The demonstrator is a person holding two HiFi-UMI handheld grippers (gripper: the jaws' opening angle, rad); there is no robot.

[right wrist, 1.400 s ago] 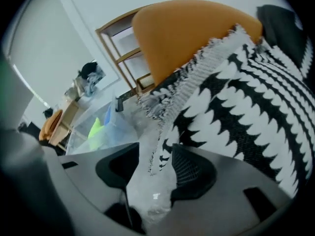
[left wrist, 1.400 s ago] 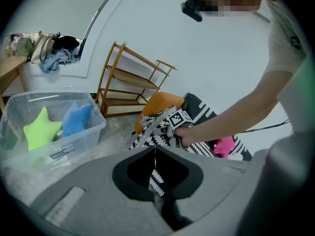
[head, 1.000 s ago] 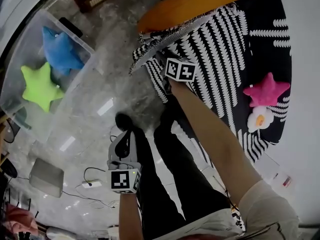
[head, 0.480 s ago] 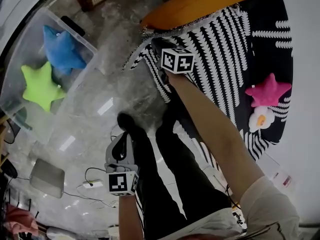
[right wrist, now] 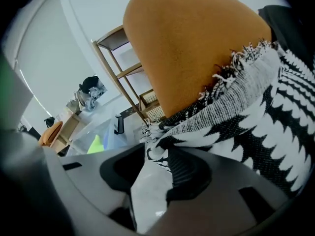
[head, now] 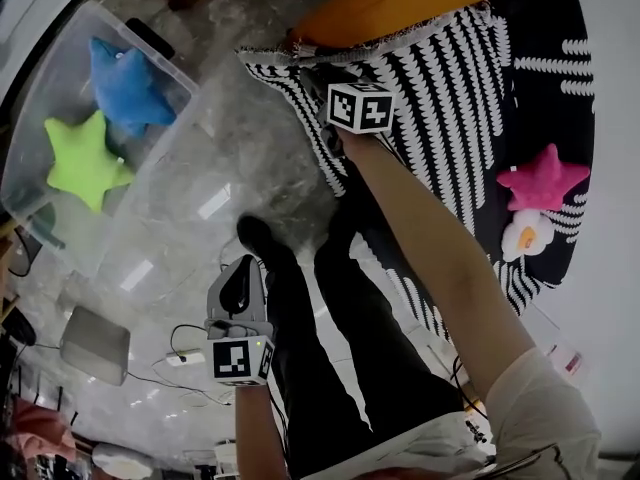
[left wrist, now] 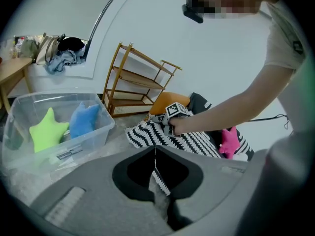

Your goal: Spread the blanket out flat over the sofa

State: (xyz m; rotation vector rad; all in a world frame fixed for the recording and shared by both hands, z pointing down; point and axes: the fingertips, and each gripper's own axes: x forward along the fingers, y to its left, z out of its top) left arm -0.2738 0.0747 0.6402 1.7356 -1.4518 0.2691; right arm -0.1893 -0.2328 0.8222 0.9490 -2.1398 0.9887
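— Where's the left gripper (left wrist: 155,154)?
— Low beside the person's legs (head: 340,348), jaws closed together.
— And the right gripper (right wrist: 156,156)?
— At the sofa's (right wrist: 286,17) front edge. Its jaws are apart and have just been opening, with the blanket's (head: 440,98) fringed edge at their tips. The rest covers the seat up to the orange cushion (head: 400,8).

**A:** Home or studio?

**B:** Reads as a living room. Glossy marble-look floor (head: 200,178), dark sofa (left wrist: 201,101) with an orange cushion (head: 420,3) up at 1 o'clock in the head view, bare wooden shelf rack (left wrist: 133,77) against a plain white wall.

**A:** Bit of a mock-up feel though?

**B:** Yep. Clear storage bin (head: 185,93) of plush stars (head: 85,158) at 10 o'clock, power strip (head: 185,358) and loose cables on the floor at 7, cluttered desk (left wrist: 12,68) off in the corner.
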